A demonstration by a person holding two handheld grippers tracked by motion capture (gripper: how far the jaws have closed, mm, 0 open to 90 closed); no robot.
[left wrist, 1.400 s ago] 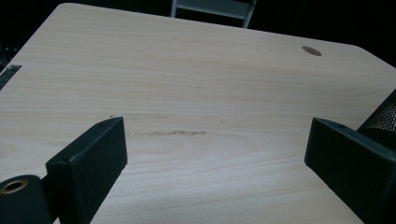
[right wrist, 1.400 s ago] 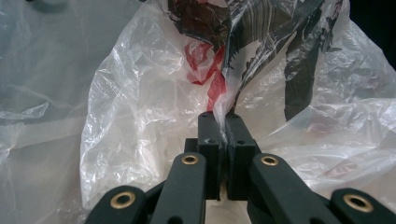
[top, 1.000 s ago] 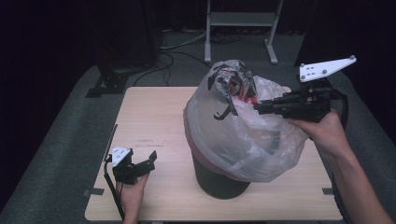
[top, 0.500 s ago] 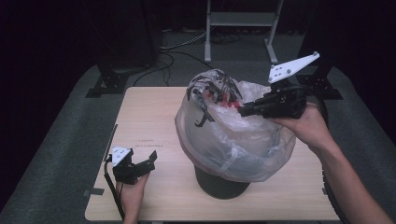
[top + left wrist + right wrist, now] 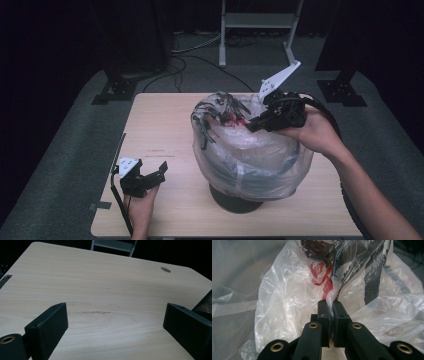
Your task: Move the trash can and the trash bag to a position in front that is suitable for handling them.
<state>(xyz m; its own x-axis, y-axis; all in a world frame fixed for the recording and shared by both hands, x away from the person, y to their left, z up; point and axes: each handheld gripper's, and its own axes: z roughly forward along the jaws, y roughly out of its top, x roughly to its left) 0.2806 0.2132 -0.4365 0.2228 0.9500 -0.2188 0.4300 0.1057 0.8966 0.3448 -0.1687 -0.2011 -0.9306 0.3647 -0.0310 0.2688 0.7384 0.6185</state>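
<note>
- Right claw (image 5: 250, 125) pinched tight on a fold of the clear plastic bag (image 5: 250, 155), film caught between its pads (image 5: 337, 312) in the right gripper view; jaws just been easing apart slightly.
- Bag draped over a dark round bin (image 5: 235, 200), standing right of centre on the counter (image 5: 160, 125), its bunched top with black and red print at 12 o'clock.
- Left claw (image 5: 155, 172) spread wide, holding nothing, resting low at 8 o'clock from the bin, well apart from the bag.
</note>
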